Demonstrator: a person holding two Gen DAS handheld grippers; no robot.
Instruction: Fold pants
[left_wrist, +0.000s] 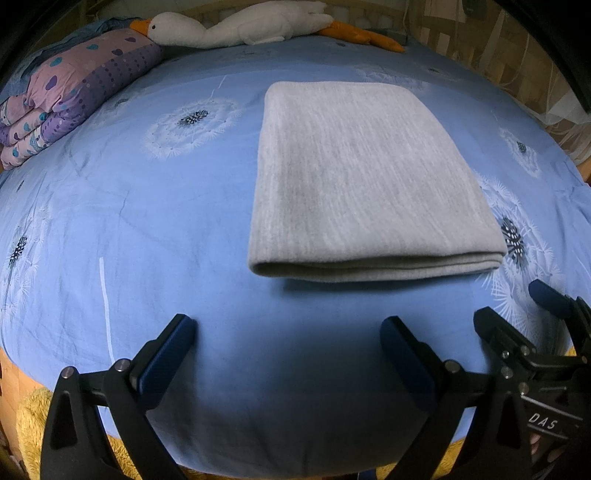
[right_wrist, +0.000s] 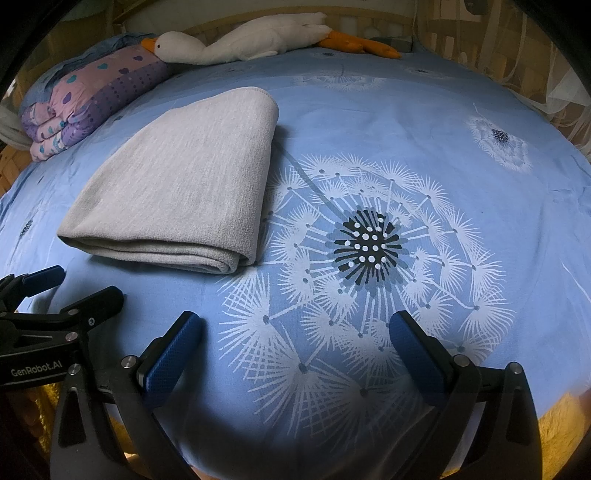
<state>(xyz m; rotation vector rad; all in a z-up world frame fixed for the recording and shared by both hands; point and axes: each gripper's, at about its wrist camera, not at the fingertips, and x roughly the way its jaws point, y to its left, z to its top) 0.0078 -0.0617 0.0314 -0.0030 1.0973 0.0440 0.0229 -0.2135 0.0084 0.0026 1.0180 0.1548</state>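
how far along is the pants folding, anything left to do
Looks done: the grey pants lie in a neat layered rectangle on the blue sheet. Nothing in hand: left gripper and right gripper are open and empty, short of the pants. Nothing visibly left.

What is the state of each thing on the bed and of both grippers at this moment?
grey pants: folded into a flat rectangle, lying on the sheet, not held.
left gripper: open, empty, in front of the pants.
right gripper: open, empty, above the dandelion print.
quilt: folded, stacked.
plush goose: lying on its side at the far edge.
blue sheet: spread, slightly creased.
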